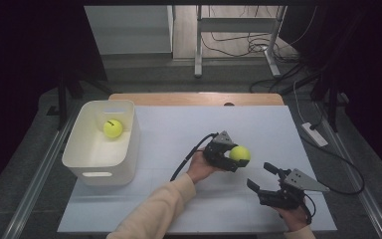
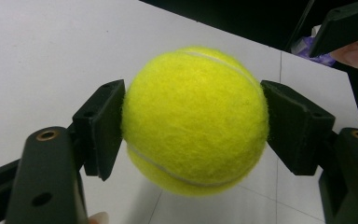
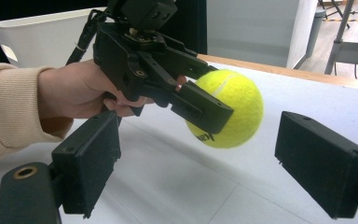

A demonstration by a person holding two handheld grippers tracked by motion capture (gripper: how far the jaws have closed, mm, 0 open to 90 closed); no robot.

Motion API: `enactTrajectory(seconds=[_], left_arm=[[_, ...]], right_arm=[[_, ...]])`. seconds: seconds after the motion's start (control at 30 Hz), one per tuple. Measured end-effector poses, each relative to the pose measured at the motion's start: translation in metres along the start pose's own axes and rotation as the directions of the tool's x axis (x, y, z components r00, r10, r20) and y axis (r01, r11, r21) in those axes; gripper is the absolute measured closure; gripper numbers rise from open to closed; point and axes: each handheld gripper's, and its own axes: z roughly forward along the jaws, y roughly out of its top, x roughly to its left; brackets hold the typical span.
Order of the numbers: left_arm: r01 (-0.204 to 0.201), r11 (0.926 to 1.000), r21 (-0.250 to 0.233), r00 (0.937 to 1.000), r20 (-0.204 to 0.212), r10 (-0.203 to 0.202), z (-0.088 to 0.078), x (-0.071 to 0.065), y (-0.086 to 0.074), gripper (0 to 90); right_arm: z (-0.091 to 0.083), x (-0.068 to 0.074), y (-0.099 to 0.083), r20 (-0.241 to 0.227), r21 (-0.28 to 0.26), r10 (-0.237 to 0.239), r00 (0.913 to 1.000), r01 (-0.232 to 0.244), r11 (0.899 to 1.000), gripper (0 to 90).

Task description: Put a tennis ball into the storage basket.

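Only one printed mark found: dark lettering low on the tennis ball (image 3: 230, 109), just under the black jaws that clamp it in the right gripper view (too small, curved and partly hidden to spell out). Nothing else legible anywhere, neither words nor numbers.

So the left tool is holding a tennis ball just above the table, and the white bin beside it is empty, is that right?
Not quite: the white bin already holds another tennis ball, as the high view shows. The left tool does hold a tennis ball above the table.
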Motion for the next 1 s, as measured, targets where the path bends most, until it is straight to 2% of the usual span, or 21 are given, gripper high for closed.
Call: enactTrajectory(seconds=[0.4, 0.6, 1.0], left_arm=[[0.003, 0.9999, -0.017, 0.9997, -0.025, -0.004, -0.013, 0.003, -0.002, 27.1], [-0.013, 0.9998, -0.018, 0.9988, -0.047, 0.012, -0.022, 0.002, -0.003, 27.0], [-0.008, 0.9991, -0.041, 0.9985, -0.054, 0.006, -0.034, 0.002, -0.005, 27.0]], right_arm=[[0.0, 0.0, -0.001, 0.002, 0.003, 0.0, 1.0, 0.0, 1.0, 13.8], [0.0, -0.001, -0.001, 0.005, 0.005, -0.001, 1.0, 0.001, 1.0, 13.8], [0.0, -0.001, -0.001, 0.007, 0.01, 0.0, 1.0, 0.0, 1.0, 13.8]])
